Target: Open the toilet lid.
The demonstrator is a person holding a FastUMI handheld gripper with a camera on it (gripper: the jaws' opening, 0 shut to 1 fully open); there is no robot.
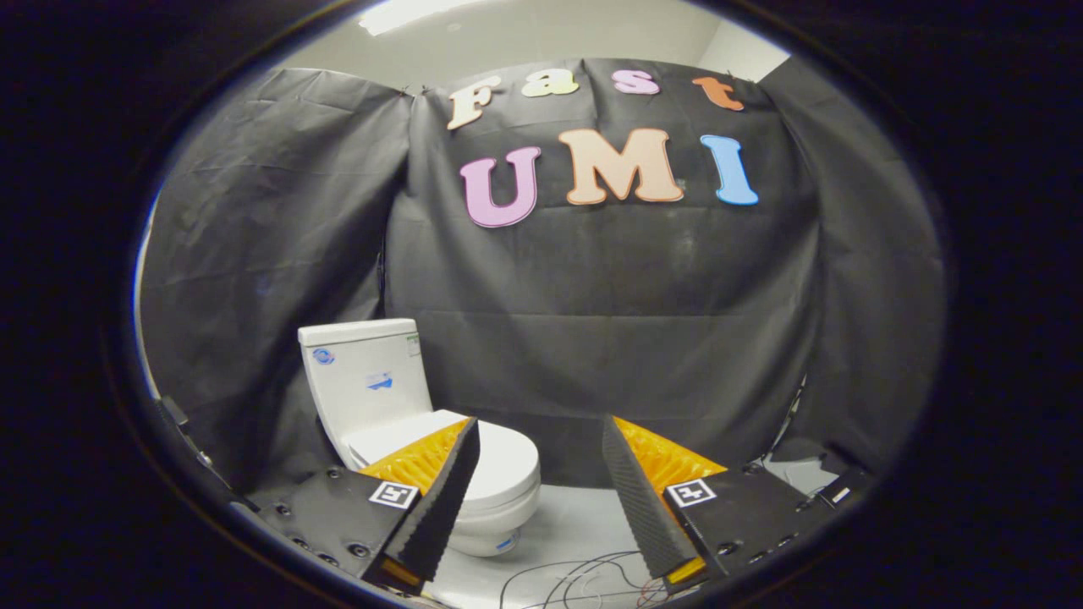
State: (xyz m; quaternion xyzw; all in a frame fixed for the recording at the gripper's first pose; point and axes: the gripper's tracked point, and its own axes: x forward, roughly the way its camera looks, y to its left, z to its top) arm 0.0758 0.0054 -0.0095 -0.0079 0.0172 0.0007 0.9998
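tank: white, upright, at the toilet's back, against the black cloth wall; two small stickers on its front face, too small to make out
toilet: white one-piece, stands on the pale floor near the wall, left of centre beyond the fingers
toilet axis: long axis runs from tank to bowl front; bowl front points right and toward the camera, tank end points back-left
lid: down, lies flat over the seat, closed; near edge partly hidden behind the left finger
bowl: rounded base visible under the lid rim, between the left finger and the floor
hand-held gripper: fingers spread wide apart, nothing between them, nothing held
left finger: overlaps the toilet in the view, tip lies over the lid's left part; contact with it cannot be told
gap between fingers: shows the right part of lid and bowl, floor, and wall behind
right finger: well clear of the toilet, only floor and wall behind it
wires: thin loose loops on the floor, low between the two fingers, just in front of the bowl
wall: black wrinkled cloth, wraps around behind and to both sides of the toilet
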